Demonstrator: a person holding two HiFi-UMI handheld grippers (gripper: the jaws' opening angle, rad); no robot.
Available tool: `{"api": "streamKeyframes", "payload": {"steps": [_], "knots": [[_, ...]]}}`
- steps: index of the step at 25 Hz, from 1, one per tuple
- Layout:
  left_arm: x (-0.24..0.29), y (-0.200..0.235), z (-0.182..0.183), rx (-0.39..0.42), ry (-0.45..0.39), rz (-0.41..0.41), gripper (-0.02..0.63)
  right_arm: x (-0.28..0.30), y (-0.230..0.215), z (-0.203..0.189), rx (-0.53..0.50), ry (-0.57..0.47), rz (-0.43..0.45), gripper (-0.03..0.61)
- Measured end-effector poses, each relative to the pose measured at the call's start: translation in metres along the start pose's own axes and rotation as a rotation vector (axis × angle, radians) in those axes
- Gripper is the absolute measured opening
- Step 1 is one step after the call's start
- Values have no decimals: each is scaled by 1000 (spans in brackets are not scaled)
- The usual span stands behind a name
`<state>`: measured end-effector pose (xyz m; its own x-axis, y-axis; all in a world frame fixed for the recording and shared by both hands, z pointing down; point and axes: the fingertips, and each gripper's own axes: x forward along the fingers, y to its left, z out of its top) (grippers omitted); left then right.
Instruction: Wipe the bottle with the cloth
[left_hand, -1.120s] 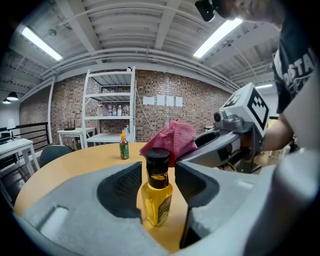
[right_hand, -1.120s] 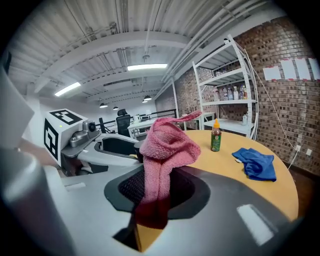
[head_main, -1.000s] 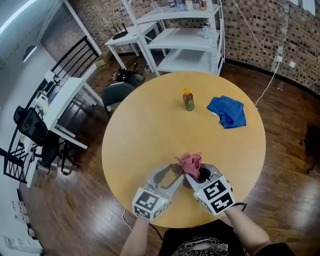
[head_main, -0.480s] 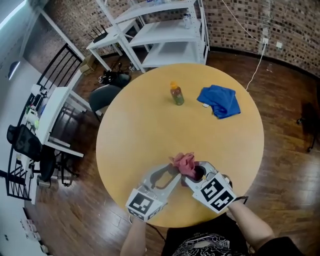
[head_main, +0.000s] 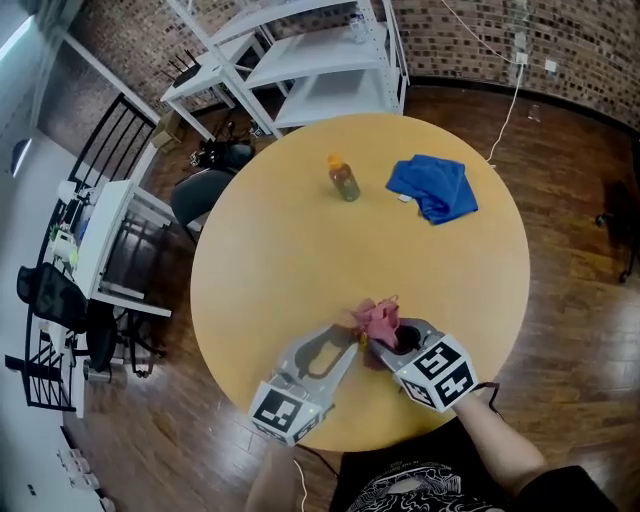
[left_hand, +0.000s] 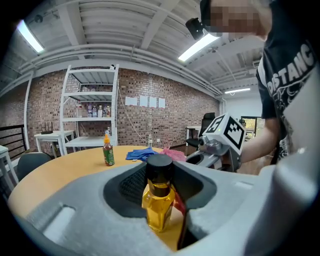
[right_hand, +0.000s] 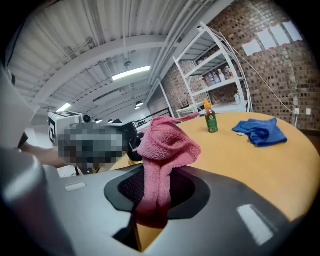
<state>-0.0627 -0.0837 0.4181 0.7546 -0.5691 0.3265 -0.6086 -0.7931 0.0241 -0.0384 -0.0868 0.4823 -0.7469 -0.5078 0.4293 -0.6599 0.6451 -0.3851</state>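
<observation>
In the left gripper view, a small bottle (left_hand: 159, 202) of yellow liquid with a black cap (left_hand: 160, 166) is seen upright between the jaws of the left hand-held gripper (left_hand: 162, 172). The jaws have just been closing, and the bottle is now clamped between the pads, held over the near edge of the round wooden surface (left_hand: 60, 175). Farther off on that surface, a sauce bottle (left_hand: 108, 152) (orange cap, green label) is seen standing, with a blue cloth (left_hand: 140, 154) crumpled to its right. A white rack (left_hand: 90, 115) is seen against the brick wall behind.

In the right gripper view, the right hand-held gripper (right_hand: 159, 187) is shown closed on a pink cloth (right_hand: 167, 142): a fold is pinched between the pads, and the rest is bunched above the jaws. The left hand-held gripper is partly seen just behind the cloth (a mosaic patch covers much of it). The sauce bottle and the blue cloth are seen well apart from the cloth, across the surface.

In the head view, both hand-held grippers are seen at the near edge of the surface, angled toward each other, their tips close together. The cloth is bunched where they meet, and the bottle is mostly hidden beneath it. The sauce bottle and the blue cloth lie near the far edge (side by side, not touching). A dark chair (head_main: 200, 190) is seen on the floor at the left.
</observation>
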Motion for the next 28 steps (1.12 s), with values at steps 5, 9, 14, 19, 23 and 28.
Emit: {"api": "streamKeyframes", "payload": {"steps": [5, 9, 14, 19, 23, 28], "knots": [[-1, 2, 2, -11, 2, 11, 155, 14, -7, -25, 45, 68, -1, 101], [-1, 3, 2, -15, 4, 11, 155, 23, -14, -41, 58, 127, -20, 101], [1, 2, 2, -17, 3, 9, 153, 31, -22, -60, 44, 220, -58, 101], [5, -1, -2, -11, 4, 7, 153, 36, -29, -77, 32, 311, -76, 103], [4, 0, -1, -17, 2, 16, 153, 34, -31, -84, 24, 346, -89, 103], [4, 0, -2, -29, 8, 11, 153, 9, -20, -47, -73, 147, -65, 103]]}}
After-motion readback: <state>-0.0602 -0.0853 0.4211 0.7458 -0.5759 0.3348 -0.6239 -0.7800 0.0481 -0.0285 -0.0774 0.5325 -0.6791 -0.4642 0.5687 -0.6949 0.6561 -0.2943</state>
